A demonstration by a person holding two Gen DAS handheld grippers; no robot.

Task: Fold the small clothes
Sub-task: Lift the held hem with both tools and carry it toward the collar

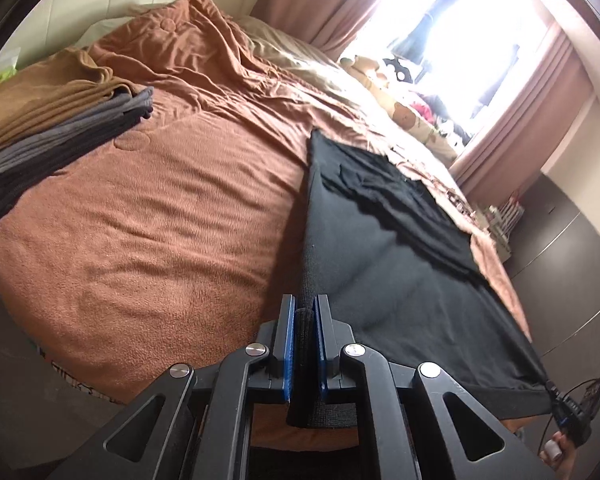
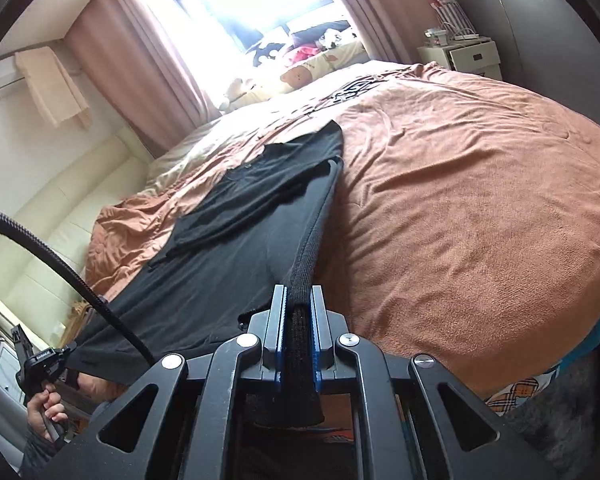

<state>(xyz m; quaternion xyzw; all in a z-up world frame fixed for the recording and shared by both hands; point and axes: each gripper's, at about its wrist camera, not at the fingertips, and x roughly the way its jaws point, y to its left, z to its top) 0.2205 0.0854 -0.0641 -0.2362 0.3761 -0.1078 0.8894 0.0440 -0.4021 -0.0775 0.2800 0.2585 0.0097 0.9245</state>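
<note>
A black garment lies stretched over the brown blanket on the bed, its sleeves folded onto its body; it also shows in the right wrist view. My left gripper is shut on the ribbed hem at one near corner. My right gripper is shut on the ribbed hem at the other near corner. The hem edge runs taut from each gripper away toward the far end of the garment. The right gripper and its hand also show at the lower right of the left wrist view.
The brown blanket covers the bed. A stack of folded brown, grey and dark clothes lies at the left. Pillows and soft toys sit by the bright window. A white nightstand stands at the far right. A black cable arcs at left.
</note>
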